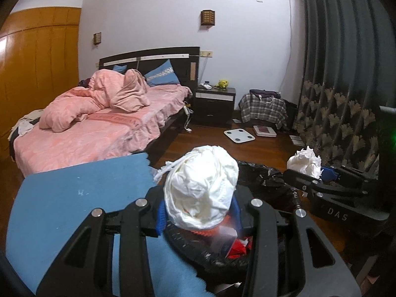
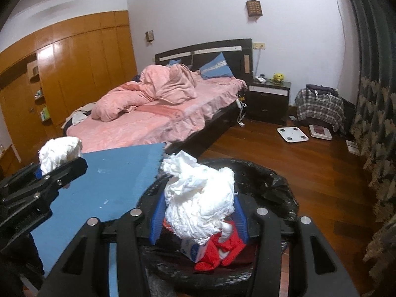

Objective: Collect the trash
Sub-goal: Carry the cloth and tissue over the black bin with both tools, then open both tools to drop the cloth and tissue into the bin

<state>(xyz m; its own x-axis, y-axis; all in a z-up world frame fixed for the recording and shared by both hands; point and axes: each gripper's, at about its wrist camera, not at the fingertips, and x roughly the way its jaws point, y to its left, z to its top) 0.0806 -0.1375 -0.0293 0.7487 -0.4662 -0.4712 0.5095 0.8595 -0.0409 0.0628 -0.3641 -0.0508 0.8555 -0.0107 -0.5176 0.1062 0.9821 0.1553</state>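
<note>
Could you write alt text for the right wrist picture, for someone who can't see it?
The right gripper clamps a wad of white tissue above a black-lined bin holding red trash. At left, the left gripper holds another wad over a blue mat; behind is a pink bed.

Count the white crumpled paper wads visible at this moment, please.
2. One wad is clamped in the left gripper; the other wad is clamped in the right gripper, over the black-lined trash bin. More may lie hidden inside the bin.
</note>
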